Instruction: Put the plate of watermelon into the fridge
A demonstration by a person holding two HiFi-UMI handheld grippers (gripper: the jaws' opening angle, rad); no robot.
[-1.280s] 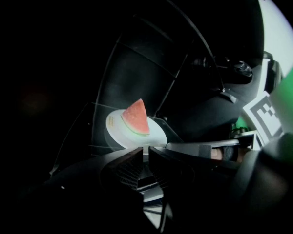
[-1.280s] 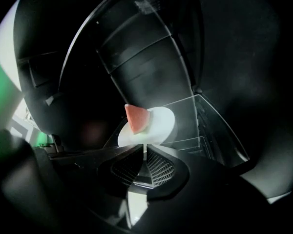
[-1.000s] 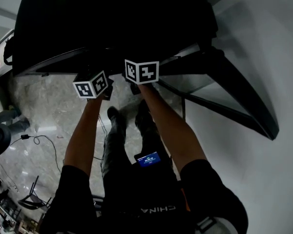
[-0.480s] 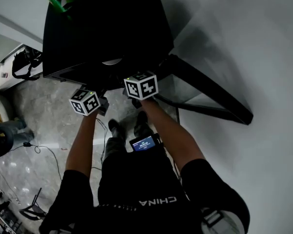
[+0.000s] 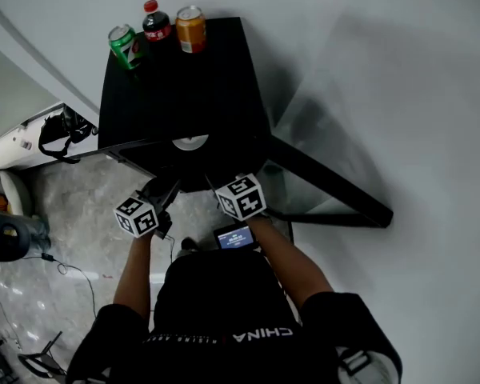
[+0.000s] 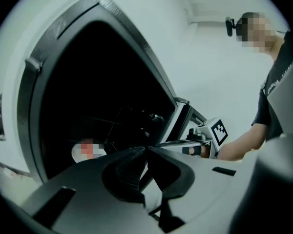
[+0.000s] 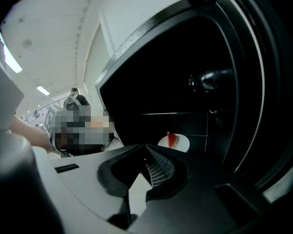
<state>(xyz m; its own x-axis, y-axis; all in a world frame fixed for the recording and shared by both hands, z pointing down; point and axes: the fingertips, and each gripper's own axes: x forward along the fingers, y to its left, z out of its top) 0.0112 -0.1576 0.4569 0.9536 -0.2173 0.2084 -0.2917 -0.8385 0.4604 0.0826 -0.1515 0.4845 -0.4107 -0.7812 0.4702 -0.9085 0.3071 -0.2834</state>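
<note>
Outside the fridge, left gripper and right gripper had drawn back, jaws pressed together, empty. Plate of watermelon lay inside, at frame centre; placement judged done, door open.

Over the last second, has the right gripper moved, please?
Yes. In the head view the right gripper has drawn back from the fridge toward the person, its cube now clear of its front edge.
</note>
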